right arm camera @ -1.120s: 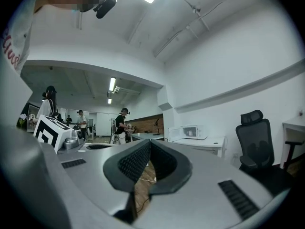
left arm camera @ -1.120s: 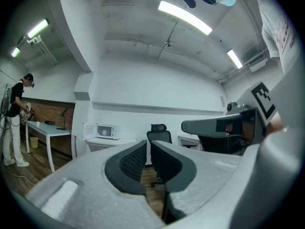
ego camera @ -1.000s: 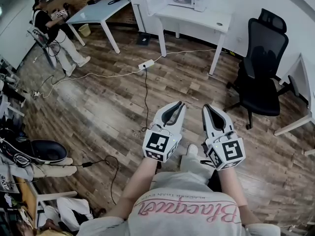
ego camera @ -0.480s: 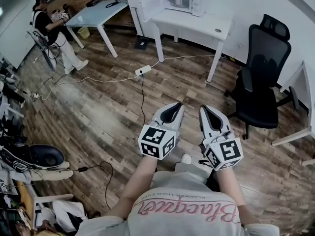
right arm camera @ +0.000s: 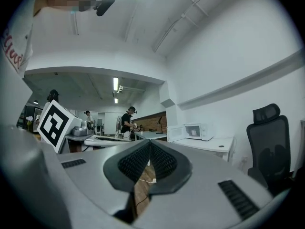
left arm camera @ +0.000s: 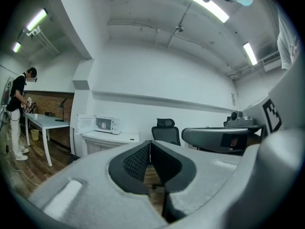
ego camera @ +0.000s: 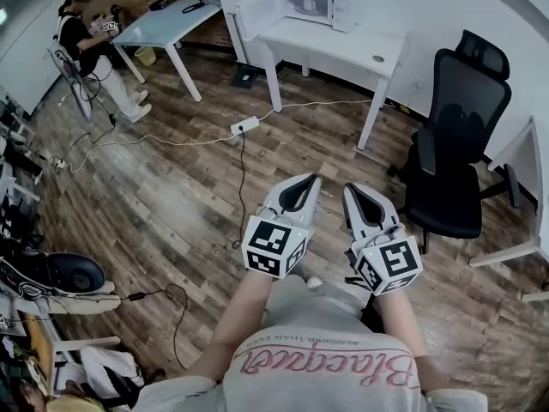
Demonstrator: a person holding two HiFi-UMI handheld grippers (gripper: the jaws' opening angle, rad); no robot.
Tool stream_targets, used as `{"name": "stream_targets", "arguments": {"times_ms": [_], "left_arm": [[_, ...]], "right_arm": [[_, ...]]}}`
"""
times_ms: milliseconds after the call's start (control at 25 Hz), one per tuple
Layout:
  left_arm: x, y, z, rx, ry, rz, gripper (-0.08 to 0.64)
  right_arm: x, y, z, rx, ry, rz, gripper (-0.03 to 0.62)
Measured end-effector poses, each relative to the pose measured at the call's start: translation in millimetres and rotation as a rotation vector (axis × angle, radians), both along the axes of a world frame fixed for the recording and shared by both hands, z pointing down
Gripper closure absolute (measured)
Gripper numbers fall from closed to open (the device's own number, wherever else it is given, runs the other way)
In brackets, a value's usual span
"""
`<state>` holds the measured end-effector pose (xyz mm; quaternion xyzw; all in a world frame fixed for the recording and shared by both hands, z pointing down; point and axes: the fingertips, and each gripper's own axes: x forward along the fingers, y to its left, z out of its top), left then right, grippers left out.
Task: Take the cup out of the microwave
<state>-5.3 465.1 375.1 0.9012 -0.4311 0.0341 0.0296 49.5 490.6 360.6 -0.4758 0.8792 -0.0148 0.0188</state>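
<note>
Both the left gripper and right gripper are closed, empty, far from the microwave; its cup, probably light and stiff, suits a rim pinch.

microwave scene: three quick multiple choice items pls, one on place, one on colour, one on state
1. The microwave stands on: A a shelf; B the white desk; C a kitchen counter.
2. The office chair is: A red; B white; C black.
3. The microwave's door is: A open; B shut; C missing.

Answers: B, it sits at the back of the desk, against the wall; C, its seat and back are black in the head view; A, the door panel is swung out to the side of the cavity.
</note>
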Motion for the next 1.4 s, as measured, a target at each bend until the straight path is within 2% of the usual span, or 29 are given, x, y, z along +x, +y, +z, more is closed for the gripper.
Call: {"name": "stream_targets", "arguments": {"times_ms": [240, 400, 600, 840, 1400], "left_arm": [[11, -10, -2, 0.016, 0.031, 0.011, 0.551], [13, -15, 3, 0.033, 0.021, 0.008, 0.551], [7, -31, 1, 0.032, 0.089, -0.003, 0.551], [8, -60, -7, 0.06, 0.075, -0.016, 0.551], [8, -155, -6, 0.087, 0.045, 0.044, 0.551]], "right_arm": [[6, -12, -1, 0.023, -0.003, -0.011, 0.58], [5, -20, 2, 0.015, -0.009, -0.017, 0.581], [4, -33, 2, 0.007, -0.001, -0.017, 0.581], [10, -60, 0, 0.008, 0.023, 0.008, 0.581], [6, -157, 6, -0.005, 0.015, 0.041, 0.581]]}}
